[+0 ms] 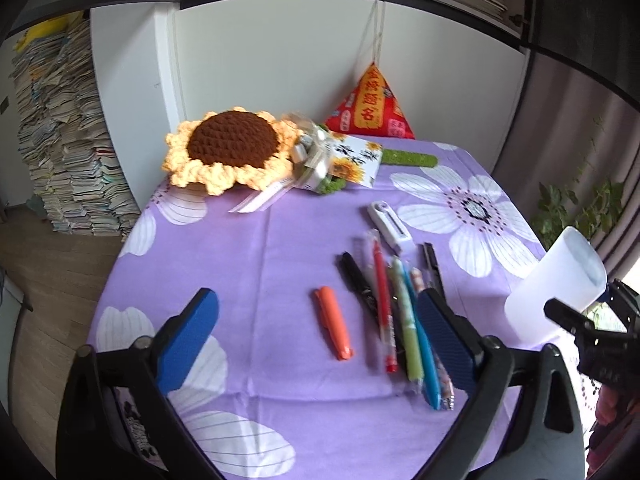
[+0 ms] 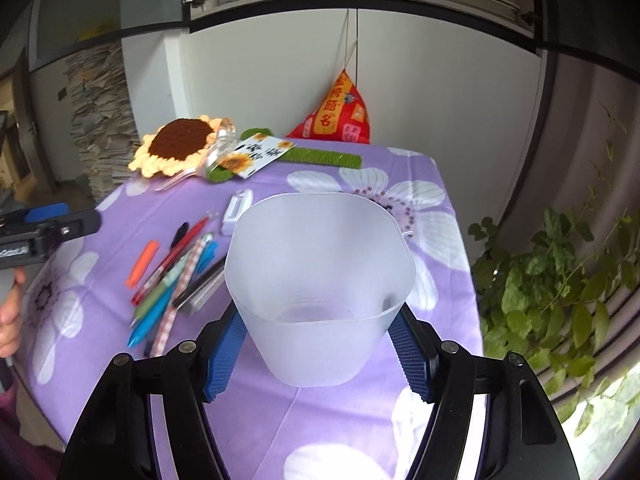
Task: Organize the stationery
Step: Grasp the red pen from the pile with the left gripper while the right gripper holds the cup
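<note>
While my right gripper [image 2: 316, 344] squeezes the frosted plastic cup [image 2: 320, 280] between its blue pads, tilted and held above the purple flowered tablecloth [image 1: 248, 248], my left gripper [image 1: 316, 336] hangs with jaws wide apart and nothing between them. Below it lie an orange highlighter [image 1: 334, 322], a black marker [image 1: 358, 280], a red pen [image 1: 383, 304] and a white correction tape [image 1: 392, 226].
</note>
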Available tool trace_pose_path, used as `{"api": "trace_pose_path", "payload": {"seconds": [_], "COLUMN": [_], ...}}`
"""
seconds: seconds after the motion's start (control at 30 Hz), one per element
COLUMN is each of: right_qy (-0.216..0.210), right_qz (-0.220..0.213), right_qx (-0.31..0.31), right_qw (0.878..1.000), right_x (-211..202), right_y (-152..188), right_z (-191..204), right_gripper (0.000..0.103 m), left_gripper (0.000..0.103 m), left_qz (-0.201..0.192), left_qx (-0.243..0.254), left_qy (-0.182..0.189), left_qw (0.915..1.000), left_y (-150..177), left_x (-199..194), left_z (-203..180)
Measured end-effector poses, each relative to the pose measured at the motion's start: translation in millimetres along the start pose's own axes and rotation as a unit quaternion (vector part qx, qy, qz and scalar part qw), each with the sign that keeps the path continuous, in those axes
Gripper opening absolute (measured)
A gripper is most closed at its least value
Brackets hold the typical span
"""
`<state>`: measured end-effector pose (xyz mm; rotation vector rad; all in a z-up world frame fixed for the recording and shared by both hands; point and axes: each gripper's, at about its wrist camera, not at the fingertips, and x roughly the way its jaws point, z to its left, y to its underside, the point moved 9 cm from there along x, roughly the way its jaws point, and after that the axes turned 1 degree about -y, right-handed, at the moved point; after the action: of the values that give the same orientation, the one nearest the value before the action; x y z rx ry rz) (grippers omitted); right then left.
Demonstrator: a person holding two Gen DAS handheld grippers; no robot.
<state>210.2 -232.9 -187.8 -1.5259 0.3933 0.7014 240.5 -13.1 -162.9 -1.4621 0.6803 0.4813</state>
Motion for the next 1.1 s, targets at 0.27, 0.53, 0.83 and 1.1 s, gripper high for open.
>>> {"api": "trace_pose_path", "payload": {"seconds": [0.27, 0.53, 0.83, 1.1], "right_qy": [-0.021, -0.029, -0.035, -0.033], "right_qz": [0.008, 0.004, 0.001, 0.002], "right_qx": [0.011, 0.014, 0.026, 0.025], "right_qw": [1.000, 0.999, 0.999, 0.999], "right_x": [-4, -5, -6, -7], "right_y": [17, 20, 21, 20], "right_z": [11, 17, 17, 20], "right_gripper": [0.071, 0.071, 0.071, 0.071], "left_gripper": [0.089, 0.067, 0.033, 0.012], "left_qz": [0.029, 0.088, 0.157, 0.178], "left_qx": [0.033, 0.046, 0.053, 0.042], "left_qy": [0.021, 0.029, 0.018, 0.030], "left_qw": [0.9988, 0.9946, 0.9861, 0.9827], "left_y": [-15, -25, -21, -24], "left_x": [30, 88, 132, 139], "left_z": [-33, -46, -49, -52]}}
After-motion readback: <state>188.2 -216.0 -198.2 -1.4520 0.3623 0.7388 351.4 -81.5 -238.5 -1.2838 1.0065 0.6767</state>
